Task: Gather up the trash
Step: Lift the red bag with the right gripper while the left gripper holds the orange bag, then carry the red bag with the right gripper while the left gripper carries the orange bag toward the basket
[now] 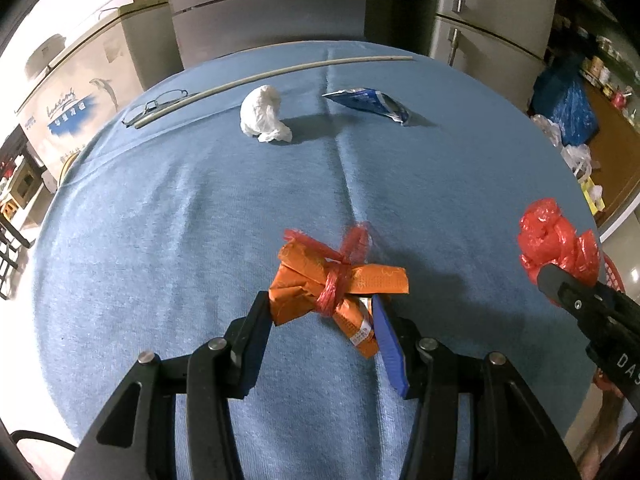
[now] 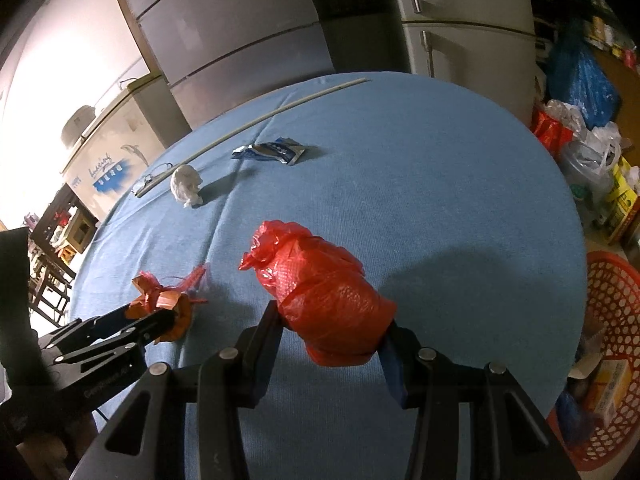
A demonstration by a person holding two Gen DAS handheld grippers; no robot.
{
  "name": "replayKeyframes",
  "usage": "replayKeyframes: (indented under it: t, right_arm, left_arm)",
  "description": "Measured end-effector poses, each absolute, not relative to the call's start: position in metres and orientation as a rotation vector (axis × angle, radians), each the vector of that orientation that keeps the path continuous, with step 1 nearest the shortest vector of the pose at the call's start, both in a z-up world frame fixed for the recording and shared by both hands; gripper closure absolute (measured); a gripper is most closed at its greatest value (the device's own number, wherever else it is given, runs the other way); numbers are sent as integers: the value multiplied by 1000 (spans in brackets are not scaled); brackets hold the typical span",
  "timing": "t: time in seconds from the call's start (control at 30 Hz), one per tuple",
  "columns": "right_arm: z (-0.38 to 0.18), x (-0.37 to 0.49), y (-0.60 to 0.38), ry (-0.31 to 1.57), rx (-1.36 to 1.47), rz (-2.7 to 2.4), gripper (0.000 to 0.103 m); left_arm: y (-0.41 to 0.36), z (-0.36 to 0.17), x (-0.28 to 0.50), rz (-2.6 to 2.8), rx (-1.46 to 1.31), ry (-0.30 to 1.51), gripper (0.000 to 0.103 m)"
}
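Observation:
My left gripper [image 1: 322, 310] is shut on an orange wrapper bundle [image 1: 316, 280] tied with red string, on the blue tablecloth [image 1: 200, 220]. It also shows in the right wrist view [image 2: 160, 304]. My right gripper [image 2: 332, 328] is shut on a red plastic bag [image 2: 324, 300] and holds it above the cloth; the bag shows at the right in the left wrist view [image 1: 556, 236]. A crumpled white tissue [image 1: 264, 114] and a blue foil wrapper [image 1: 370, 102] lie at the far side of the table.
A red mesh basket [image 2: 612, 320] with some trash stands on the floor to the right of the table. Glasses [image 1: 154, 106] and a long grey rod [image 1: 272, 74] lie at the table's far edge. Refrigerators and plastic bags stand behind.

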State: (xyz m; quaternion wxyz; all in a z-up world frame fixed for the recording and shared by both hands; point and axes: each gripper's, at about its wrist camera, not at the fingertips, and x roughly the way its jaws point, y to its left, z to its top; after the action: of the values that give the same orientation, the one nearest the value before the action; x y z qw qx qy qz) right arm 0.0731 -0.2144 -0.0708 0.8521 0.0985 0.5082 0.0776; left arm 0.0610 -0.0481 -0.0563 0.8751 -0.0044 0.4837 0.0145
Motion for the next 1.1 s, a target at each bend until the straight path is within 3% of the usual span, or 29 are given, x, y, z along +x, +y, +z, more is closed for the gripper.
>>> replayKeyframes:
  t: [1.1]
  right_arm:
    - [-48,23,-311,1003,285,-31,54]
  left_arm:
    - [-126,-42,44,-128,128,979,52]
